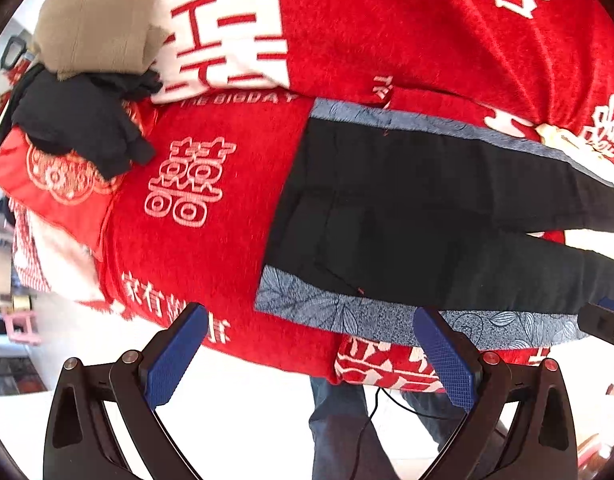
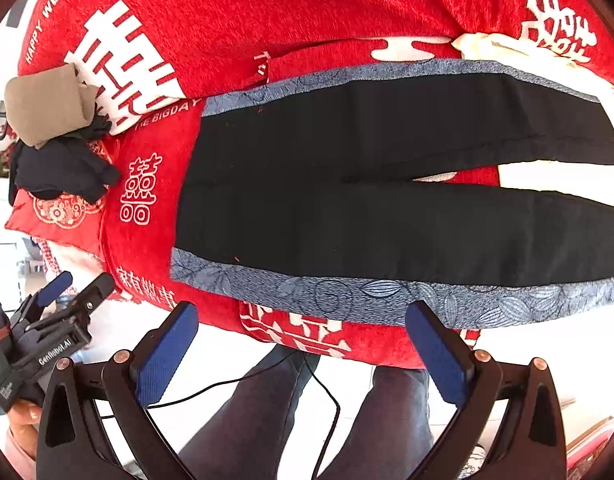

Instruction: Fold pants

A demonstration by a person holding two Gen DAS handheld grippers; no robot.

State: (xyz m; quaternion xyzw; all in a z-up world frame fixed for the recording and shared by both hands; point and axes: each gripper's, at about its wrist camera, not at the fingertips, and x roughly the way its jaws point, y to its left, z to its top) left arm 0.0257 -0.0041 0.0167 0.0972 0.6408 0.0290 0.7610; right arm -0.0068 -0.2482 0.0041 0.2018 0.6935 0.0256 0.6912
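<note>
Fingers of both the left gripper [image 1: 307,356] and the right gripper [image 2: 303,354] are spread wide and empty, held off the bed's near edge. Black pants [image 2: 387,200] are laid flat on the red blanket [image 2: 267,8] just ahead, long axis crosswise, waistband nearer the left gripper, legs running rightward.

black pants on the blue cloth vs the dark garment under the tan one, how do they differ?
The black pants lie spread flat, legs apart, on the blue patterned cloth; the dark garment is bunched in a heap on a red cushion. The pants have nothing on them; the dark garment has a folded tan garment resting partly on it. Both sit on the red blanket, untouched by either tongs.
</note>
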